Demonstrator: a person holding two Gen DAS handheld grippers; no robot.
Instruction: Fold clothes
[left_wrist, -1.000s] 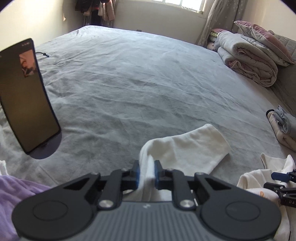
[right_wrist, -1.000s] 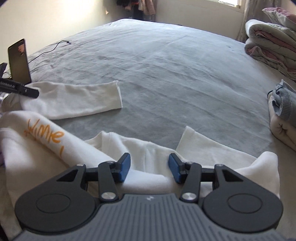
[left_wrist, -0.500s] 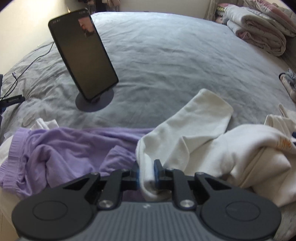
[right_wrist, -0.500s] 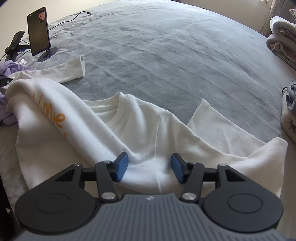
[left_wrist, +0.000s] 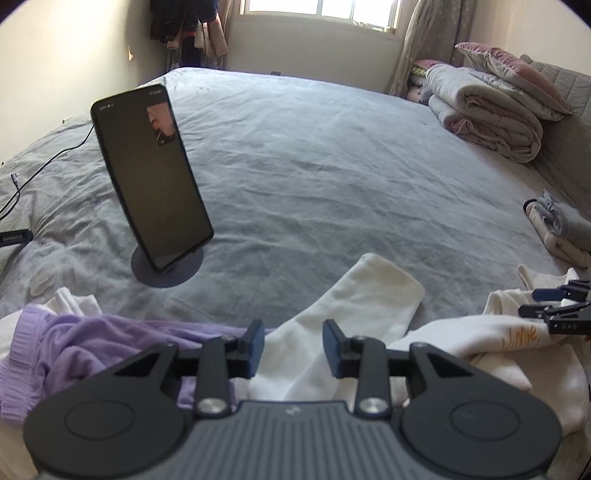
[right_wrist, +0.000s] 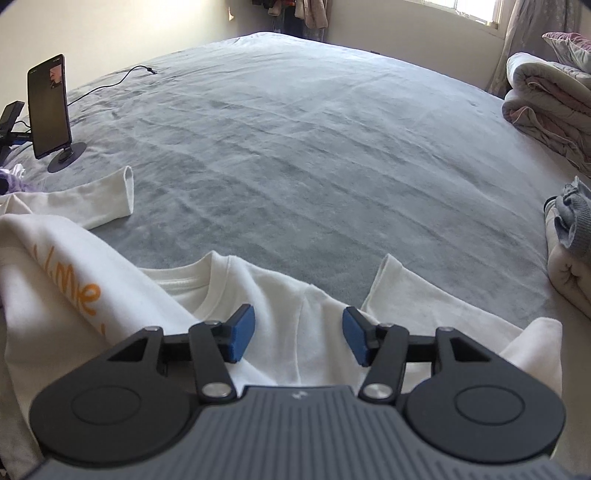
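A wide grey bed (right_wrist: 314, 147) carries a white sweatshirt (right_wrist: 288, 306) lying crumpled and unfolded at its near edge, its sleeve (left_wrist: 354, 317) between the opening jaws of the left tool (left_wrist: 293, 347), while the right tool (right_wrist: 299, 336) hovers released above the shirt's shoulder, folding barely begun.

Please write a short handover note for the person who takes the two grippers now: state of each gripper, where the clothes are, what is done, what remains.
Left gripper: jaws opening, the white sleeve lies between them, no longer pinched.
Right gripper: open above the white shirt, pads not pressing it.
Clothes: the shirt lies near the bed edge, collar up, one side flipped over showing orange lettering. A purple garment lies crumpled beside it. Folded pieces sit at the right.
Done: the sleeve is laid out.
Left: flatten the flipped side, fold the shirt, then the purple garment.
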